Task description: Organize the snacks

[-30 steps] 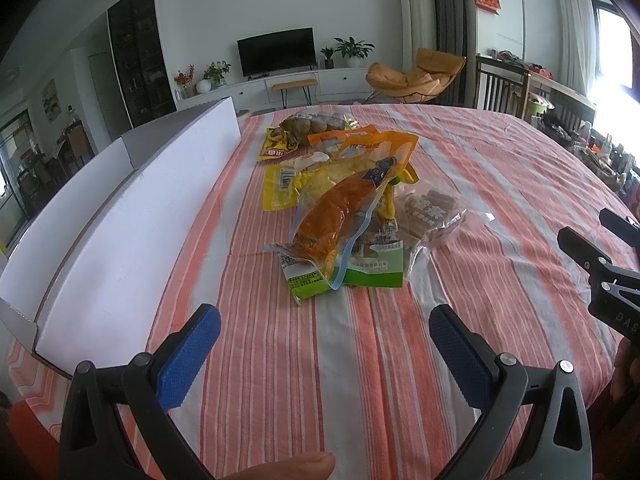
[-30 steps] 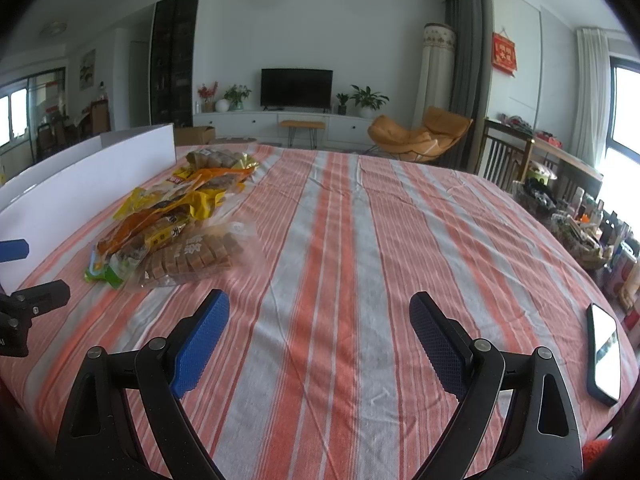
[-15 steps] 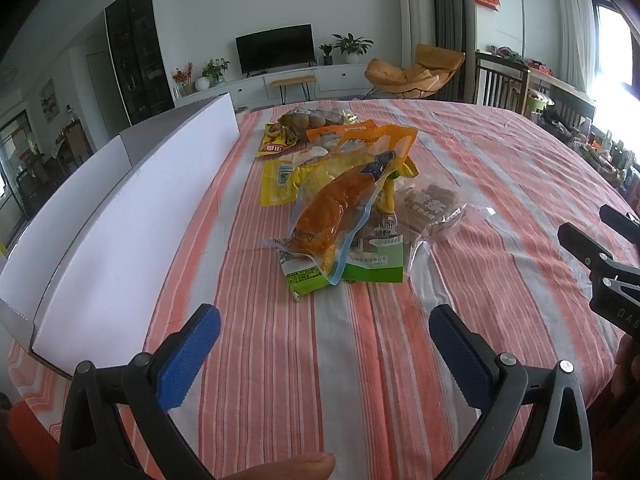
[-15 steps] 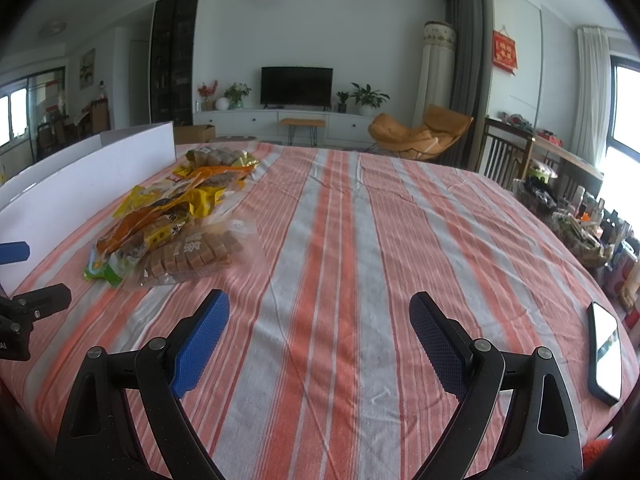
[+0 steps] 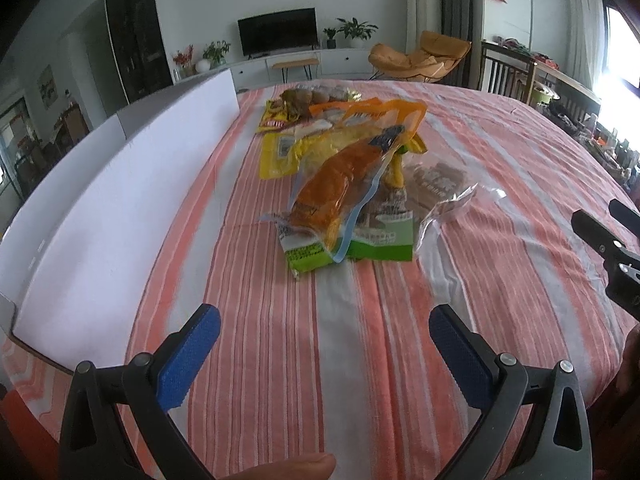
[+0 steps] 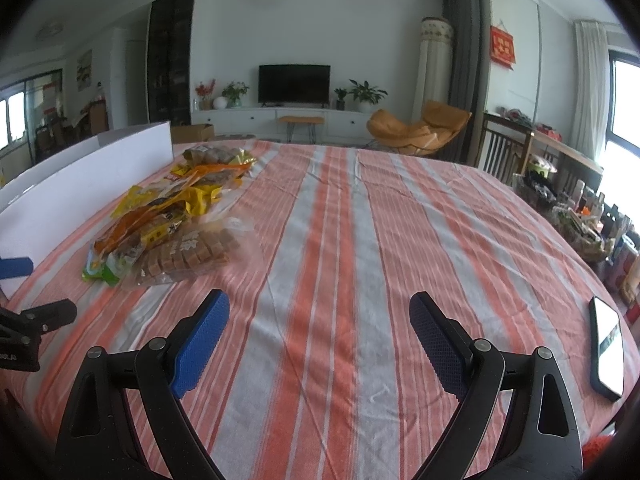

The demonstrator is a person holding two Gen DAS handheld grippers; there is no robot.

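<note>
A pile of snack packets lies on the striped tablecloth (image 5: 360, 360). An orange packet (image 5: 340, 188) lies on top of a green-edged packet (image 5: 380, 240), with a clear bag of brown biscuits (image 5: 436, 184) to its right and yellow packets (image 5: 280, 152) behind. My left gripper (image 5: 324, 320) is open and empty, just short of the pile. My right gripper (image 6: 320, 312) is open and empty over bare cloth; the biscuit bag (image 6: 188, 256) and the pile lie to its left. Each gripper shows at the edge of the other's view.
A long white open box (image 5: 120, 200) stands along the table's left side, also in the right wrist view (image 6: 80, 184). A phone (image 6: 608, 348) lies near the table's right edge. Chairs, a cluttered side table and a TV unit stand beyond the table.
My left gripper has moved slightly forward toward the snack pile. My right gripper has stayed nearly still. Both jaws remain open.
</note>
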